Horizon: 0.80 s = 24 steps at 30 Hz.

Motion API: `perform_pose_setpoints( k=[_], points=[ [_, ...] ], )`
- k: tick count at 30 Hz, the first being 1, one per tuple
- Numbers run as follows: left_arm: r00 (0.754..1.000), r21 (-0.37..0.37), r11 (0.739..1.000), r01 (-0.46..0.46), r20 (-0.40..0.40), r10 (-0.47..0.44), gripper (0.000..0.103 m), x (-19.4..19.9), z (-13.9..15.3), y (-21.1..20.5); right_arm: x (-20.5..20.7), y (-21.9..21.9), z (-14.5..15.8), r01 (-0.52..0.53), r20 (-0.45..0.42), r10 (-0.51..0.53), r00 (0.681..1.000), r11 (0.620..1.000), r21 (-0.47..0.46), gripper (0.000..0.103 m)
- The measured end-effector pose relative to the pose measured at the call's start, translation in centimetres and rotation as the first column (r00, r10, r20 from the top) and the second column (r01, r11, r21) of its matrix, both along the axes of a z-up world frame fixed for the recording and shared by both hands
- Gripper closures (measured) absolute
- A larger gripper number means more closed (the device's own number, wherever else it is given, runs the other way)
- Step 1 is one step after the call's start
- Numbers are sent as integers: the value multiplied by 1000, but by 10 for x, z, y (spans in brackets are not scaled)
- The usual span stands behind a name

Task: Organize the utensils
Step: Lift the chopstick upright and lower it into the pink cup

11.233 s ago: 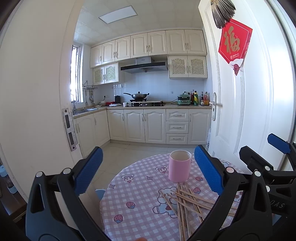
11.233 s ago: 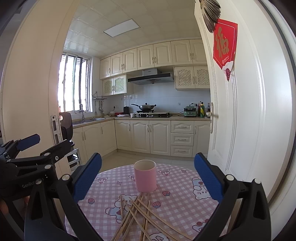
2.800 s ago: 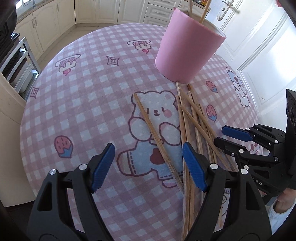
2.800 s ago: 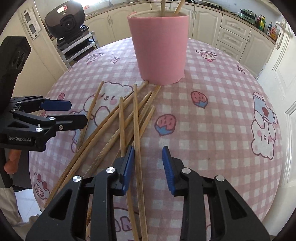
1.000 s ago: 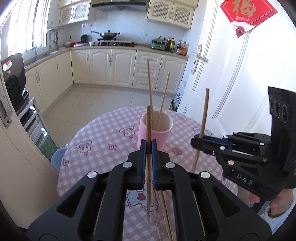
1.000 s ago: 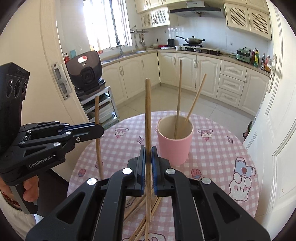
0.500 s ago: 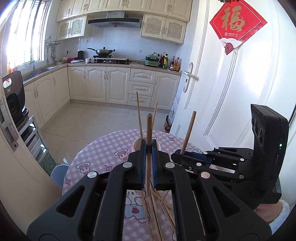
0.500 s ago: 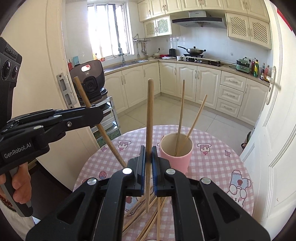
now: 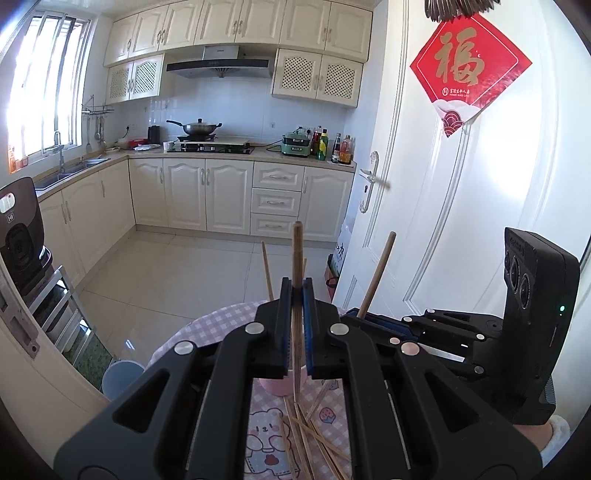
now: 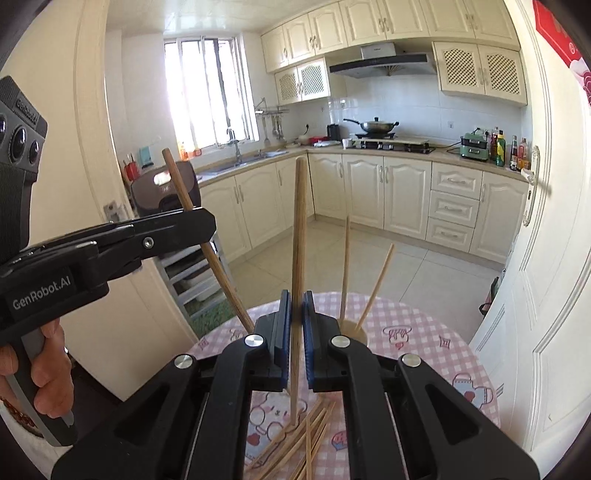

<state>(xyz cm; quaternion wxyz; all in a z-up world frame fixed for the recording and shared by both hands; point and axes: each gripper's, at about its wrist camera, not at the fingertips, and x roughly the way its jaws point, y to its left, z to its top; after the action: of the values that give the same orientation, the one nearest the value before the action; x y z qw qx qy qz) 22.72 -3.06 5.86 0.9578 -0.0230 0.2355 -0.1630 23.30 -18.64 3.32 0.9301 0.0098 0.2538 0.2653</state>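
Each tool is clamped on one long wooden chopstick: the left tool (image 9: 296,325) and the right tool (image 10: 294,332), above the round pink-checked worktop (image 10: 436,332). The sticks may pivot and miss the pink cylindrical cup (image 10: 352,328), which two thin sticks already crowd.

A kitchen with cream cabinets (image 9: 207,195) along two walls – upper cupboards (image 9: 240,26) above, some with lattice doors (image 9: 317,79). A range hood (image 9: 218,64) hangs over a stove bearing a wok (image 9: 197,128). Daylight pours through a barred window (image 10: 207,92) above the sink (image 10: 255,157), glaring on pale floor tiles (image 9: 192,273). Bottles (image 9: 332,146) and a green appliance (image 9: 295,144) stand on the counter. A white door (image 9: 443,221) at right carries a red diamond hanging (image 9: 469,74) – its handle (image 9: 373,177) juts leftward.
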Motion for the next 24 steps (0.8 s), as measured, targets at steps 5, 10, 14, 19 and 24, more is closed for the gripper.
perform_pose_setpoints(
  k=[5, 10, 14, 19, 24],
  points=[
    [1000, -37, 999, -11, 25, 12, 97, 16, 13, 4, 8, -8, 18, 46, 65, -49, 997, 998, 46, 98],
    [997, -75, 996, -45, 58, 49, 97, 30, 22, 10, 12, -14, 28, 77, 118, -87, 989, 993, 86, 98],
    [995, -68, 995, -75, 65, 79, 97, 40, 18, 10, 18, -13, 25, 98, 140, -110, 984, 991, 91, 98],
    [994, -71, 993, -90, 48, 93, 97, 54, 5, 11, 24, -10, 12, 107, 124, -117, 985, 990, 89, 98],
    [995, -60, 994, -95, 20, 96, 97, 62, -15, 12, 29, -5, -4, 119, 115, -124, 986, 992, 48, 98]
  ],
)
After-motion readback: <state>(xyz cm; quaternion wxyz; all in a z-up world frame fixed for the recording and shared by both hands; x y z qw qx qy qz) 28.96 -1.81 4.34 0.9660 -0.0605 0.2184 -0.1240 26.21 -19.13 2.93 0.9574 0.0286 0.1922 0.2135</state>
